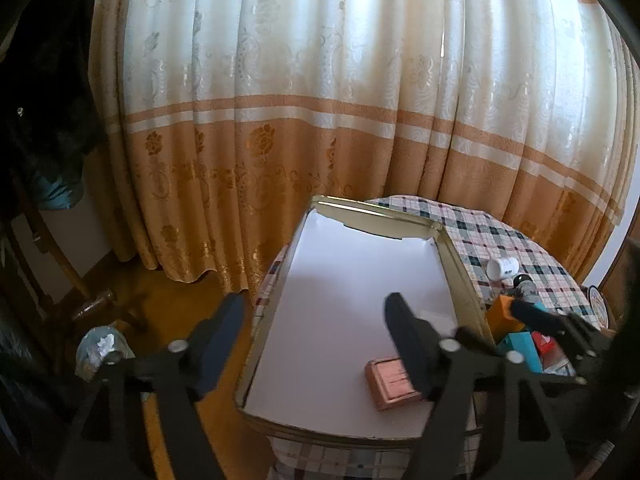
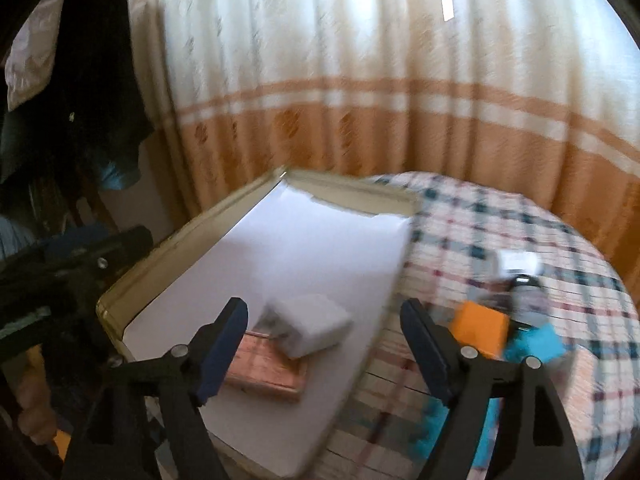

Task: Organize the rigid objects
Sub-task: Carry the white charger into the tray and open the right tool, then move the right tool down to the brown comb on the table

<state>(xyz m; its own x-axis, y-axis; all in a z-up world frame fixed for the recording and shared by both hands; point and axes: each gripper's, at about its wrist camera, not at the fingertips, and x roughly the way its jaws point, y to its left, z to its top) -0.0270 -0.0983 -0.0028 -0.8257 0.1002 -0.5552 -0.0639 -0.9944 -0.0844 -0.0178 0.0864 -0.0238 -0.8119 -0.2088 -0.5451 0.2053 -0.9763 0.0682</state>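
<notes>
Two hand-held black grippers are hovering over a shallow, gold-rimmed rectangular tray lined with white paper (image 1: pixel 352 280) that is sitting on a round table under a plaid cloth (image 1: pixel 492 236), with a cream-and-orange floral curtain (image 1: pixel 320 120) hanging behind. The left gripper (image 1: pixel 316 336) is hanging with its jaws spread wide and nothing between them, its right finger crossing in front of a flat pink rectangular box (image 1: pixel 386 386) that is lying on the tray's lining near the front edge. In the right wrist view, the right gripper (image 2: pixel 324 344) is likewise standing released and empty, its fingers straddling the tray's right edge. In that view the same pink box (image 2: pixel 264 372) is lying flat on the lining, and a white cuboid packet (image 2: pixel 308 322) is resting tilted with one edge on top of it.

To the right of the tray, on the cloth, more items are waiting in a loose cluster: an orange block (image 2: pixel 480 330), a turquoise box (image 2: pixel 536 344), a small white jar lying on its side (image 1: pixel 502 268) and a dark-capped bottle (image 1: pixel 524 284), the last blurred in the right view. In the left view the right gripper's black arm (image 1: pixel 552 320) is reaching across this cluster. A dark garment (image 2: pixel 80 80) is hanging at far left.
</notes>
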